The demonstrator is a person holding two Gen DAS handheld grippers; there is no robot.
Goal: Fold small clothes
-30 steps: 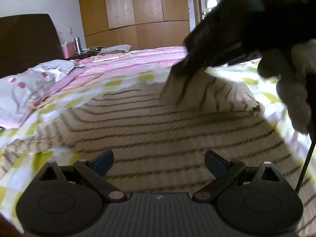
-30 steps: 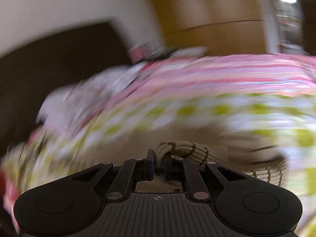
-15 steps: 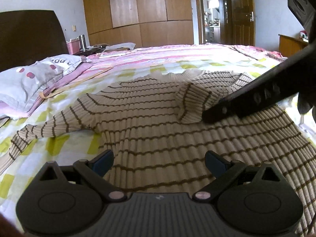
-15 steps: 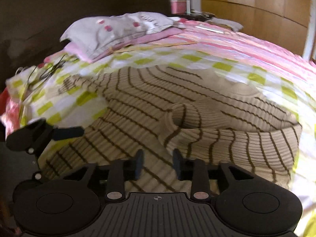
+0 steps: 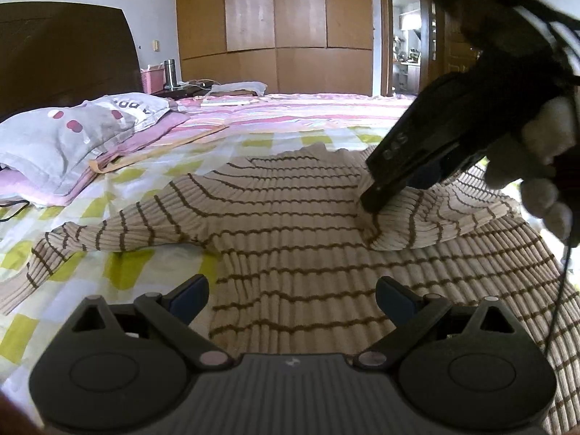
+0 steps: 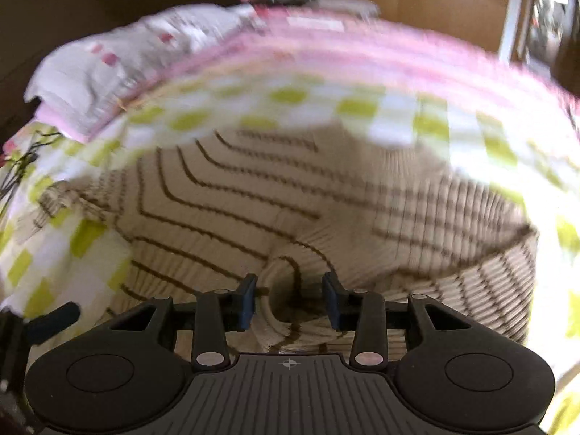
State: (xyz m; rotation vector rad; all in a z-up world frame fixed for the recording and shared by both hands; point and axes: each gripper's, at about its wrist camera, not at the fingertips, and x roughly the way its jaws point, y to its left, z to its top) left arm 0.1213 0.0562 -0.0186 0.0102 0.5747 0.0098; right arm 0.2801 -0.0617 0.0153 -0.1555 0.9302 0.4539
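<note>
A beige sweater with brown stripes [image 5: 290, 217] lies flat on the bed, also in the right wrist view [image 6: 235, 210]. Its right sleeve [image 5: 417, 224] is folded over the body; its left sleeve [image 5: 90, 239] stretches out to the left. My left gripper [image 5: 291, 295] is open and empty above the sweater's lower body. My right gripper [image 6: 290, 302] is open, its fingers on either side of the folded sleeve's cuff [image 6: 286, 301]. It also shows in the left wrist view [image 5: 373, 199], tips down on the sleeve.
The bed has a yellow-green checked sheet [image 5: 119, 195] and pink striped bedding [image 5: 290, 112] behind. A grey pillow [image 5: 65, 134] lies at the left by a dark headboard [image 5: 65, 54]. Wooden wardrobes [image 5: 275, 29] stand at the back.
My right gripper, shut on the sleeve a second ago, laid it over the sweater's body and opened wider. The left gripper stayed open and shifted a little.
</note>
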